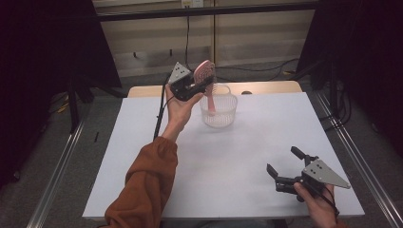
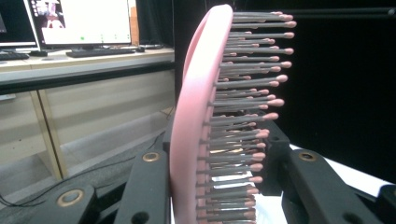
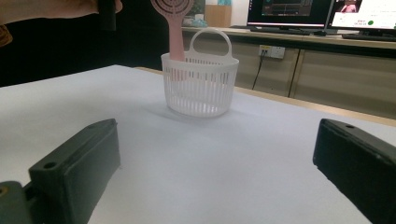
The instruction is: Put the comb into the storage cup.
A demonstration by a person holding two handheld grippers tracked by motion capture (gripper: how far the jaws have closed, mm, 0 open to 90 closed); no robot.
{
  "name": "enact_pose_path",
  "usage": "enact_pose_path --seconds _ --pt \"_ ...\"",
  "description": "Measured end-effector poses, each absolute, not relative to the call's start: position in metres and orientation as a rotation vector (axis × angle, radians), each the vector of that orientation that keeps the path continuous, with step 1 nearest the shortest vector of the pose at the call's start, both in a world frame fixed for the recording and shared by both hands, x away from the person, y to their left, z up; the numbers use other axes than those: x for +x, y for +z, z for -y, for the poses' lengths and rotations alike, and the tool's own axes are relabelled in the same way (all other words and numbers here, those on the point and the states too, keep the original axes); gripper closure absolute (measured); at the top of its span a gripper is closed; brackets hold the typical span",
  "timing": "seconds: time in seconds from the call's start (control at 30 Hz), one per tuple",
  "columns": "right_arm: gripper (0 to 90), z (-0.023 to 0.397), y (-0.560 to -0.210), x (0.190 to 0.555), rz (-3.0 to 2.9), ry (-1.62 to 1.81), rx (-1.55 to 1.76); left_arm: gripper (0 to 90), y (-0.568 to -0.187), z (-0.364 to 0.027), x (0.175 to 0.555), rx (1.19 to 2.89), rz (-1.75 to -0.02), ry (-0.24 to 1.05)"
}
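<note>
High view, upper centre: the pink hairbrush (image 1: pixel 207 83) is held nearly upright, head up, handle down in the white basket (image 1: pixel 219 112), clamped by the left gripper (image 1: pixel 189 89); the right gripper (image 1: pixel 284 167) is spread wide, empty.

Grey floor (image 1: pixel 71 156), beige cabinets (image 3: pixel 327 79), lit monitors (image 2: pixel 79 21), black curtains (image 1: pixel 43 42)

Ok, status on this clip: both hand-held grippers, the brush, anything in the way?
Left hand-held gripper shut on hairbrush, handle down inside the basket. Right hand-held gripper open, empty, low over the table. Nothing in the way.
</note>
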State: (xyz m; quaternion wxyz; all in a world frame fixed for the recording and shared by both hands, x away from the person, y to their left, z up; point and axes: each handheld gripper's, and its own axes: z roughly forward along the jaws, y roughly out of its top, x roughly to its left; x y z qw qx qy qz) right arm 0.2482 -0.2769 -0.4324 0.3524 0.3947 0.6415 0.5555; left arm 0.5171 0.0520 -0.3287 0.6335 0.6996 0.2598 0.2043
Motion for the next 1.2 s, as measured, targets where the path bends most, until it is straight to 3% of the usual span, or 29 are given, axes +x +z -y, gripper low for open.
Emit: enact_pose_path --seconds 1.2 --pt "0.9 0.275 -0.434 0.248 -1.690 1.428 1.004 62.9 -0.367 -0.059 0.526 1.683 -0.653 0.440"
